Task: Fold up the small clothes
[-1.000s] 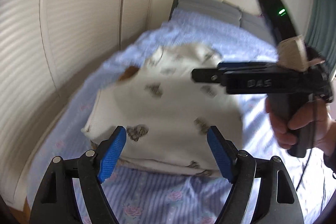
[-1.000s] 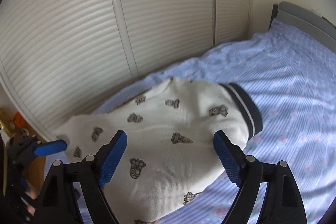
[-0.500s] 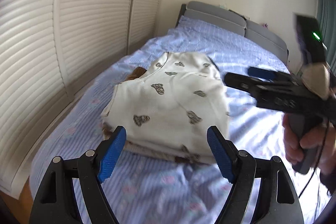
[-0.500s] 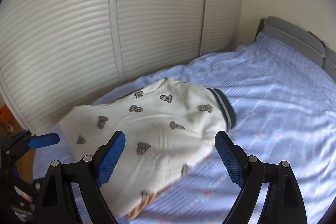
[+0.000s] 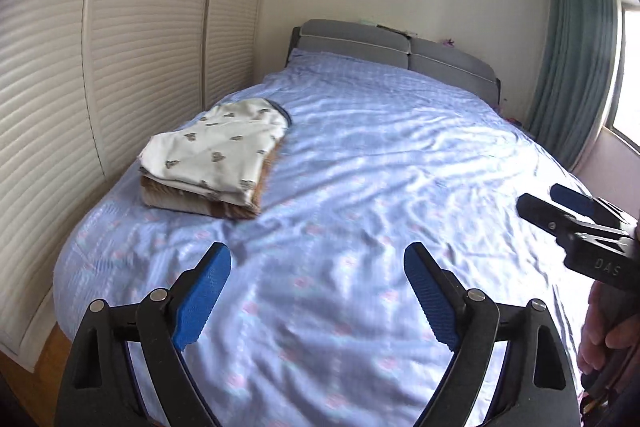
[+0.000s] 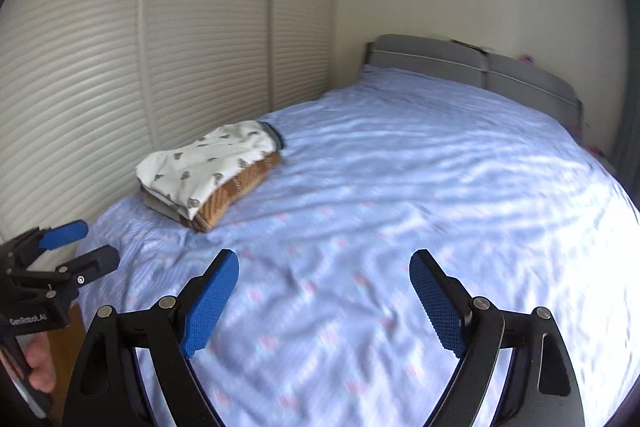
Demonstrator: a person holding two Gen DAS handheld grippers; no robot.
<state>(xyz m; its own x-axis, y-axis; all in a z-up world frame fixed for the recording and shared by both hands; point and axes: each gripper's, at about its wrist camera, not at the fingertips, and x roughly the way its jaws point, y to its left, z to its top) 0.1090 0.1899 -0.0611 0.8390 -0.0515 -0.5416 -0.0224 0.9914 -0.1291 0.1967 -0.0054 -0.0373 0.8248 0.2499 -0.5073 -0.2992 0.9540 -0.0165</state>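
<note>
A folded cream garment with small dark prints (image 5: 218, 151) (image 6: 200, 163) lies on top of a short stack of folded clothes, over a brown patterned piece (image 6: 236, 193), near the bed's left side. My left gripper (image 5: 316, 287) hangs over bare sheet well short of the stack, its jaws opening with nothing between them. My right gripper (image 6: 324, 299) is open and empty over the sheet too. Each gripper shows at the edge of the other's view, the right one (image 5: 560, 207) and the left one (image 6: 76, 243).
The bed (image 5: 400, 163) wears a light blue flowered sheet, with a grey headboard (image 5: 384, 47) at the far end. White slatted closet doors (image 5: 120, 47) run along the left. A green curtain (image 5: 576, 67) and a window are at the right. Wood floor shows at bottom left.
Both grippers have pulled back from the folded cream garment, which now lies far off on the stack. The left jaws stand a little wider.
</note>
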